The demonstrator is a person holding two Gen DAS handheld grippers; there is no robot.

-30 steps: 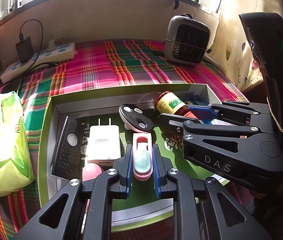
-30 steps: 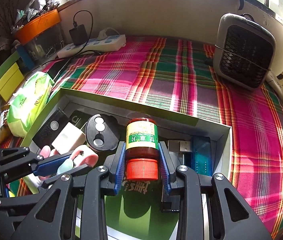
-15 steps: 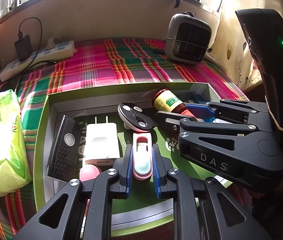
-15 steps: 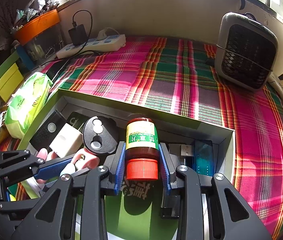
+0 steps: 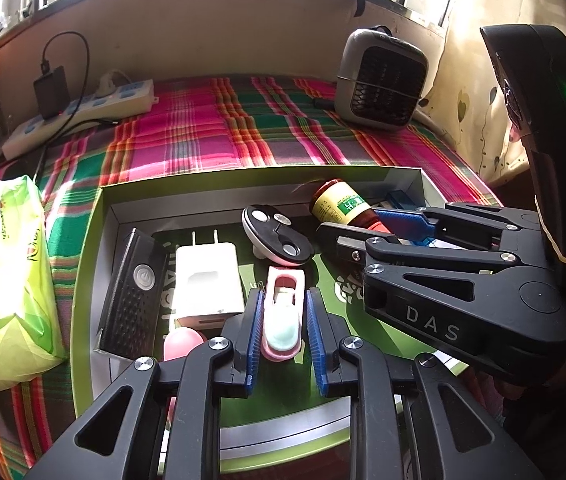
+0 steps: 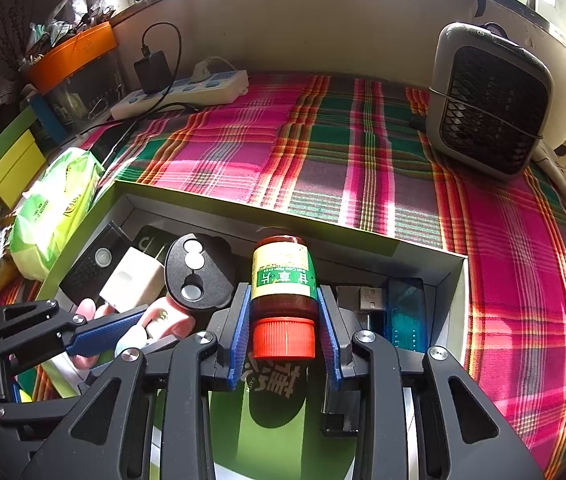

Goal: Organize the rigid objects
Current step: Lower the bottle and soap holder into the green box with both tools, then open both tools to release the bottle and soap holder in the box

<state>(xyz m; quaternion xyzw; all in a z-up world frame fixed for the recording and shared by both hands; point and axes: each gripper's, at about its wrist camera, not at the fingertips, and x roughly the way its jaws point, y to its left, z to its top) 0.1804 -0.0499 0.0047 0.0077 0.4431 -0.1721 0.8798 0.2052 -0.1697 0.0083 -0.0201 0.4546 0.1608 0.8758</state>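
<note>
Two grippers work over the same green box [image 5: 95, 216], each with something between its blue pads. Nearest in the left wrist view, the left gripper [image 5: 283, 320] brackets a pink clip-like gadget [image 5: 283, 316] that lies lengthwise in the box; slim gaps show on both sides, so the fingers look slightly parted around it rather than pinching, though the view is too foreshortened to be sure. Just to its right, the right gripper [image 6: 285, 328] squeezes a brown bottle [image 6: 283, 280] by its sides, red cap toward the camera, held above the box floor, probably to be laid in the free space beside the blue stick [image 6: 405, 316] and the black oval case [image 6: 195, 276]. Beyond the pink gadget, a white charger [image 5: 205, 276] and a black remote [image 5: 133, 292] lie side by side against the left wall, packed close to save room. Farther off, on the plaid cloth [image 6: 323, 152], stand a small grey heater [image 6: 487, 100] and a power strip [image 6: 179, 92], with a green packet [image 5: 3, 280] left of the box.
</note>
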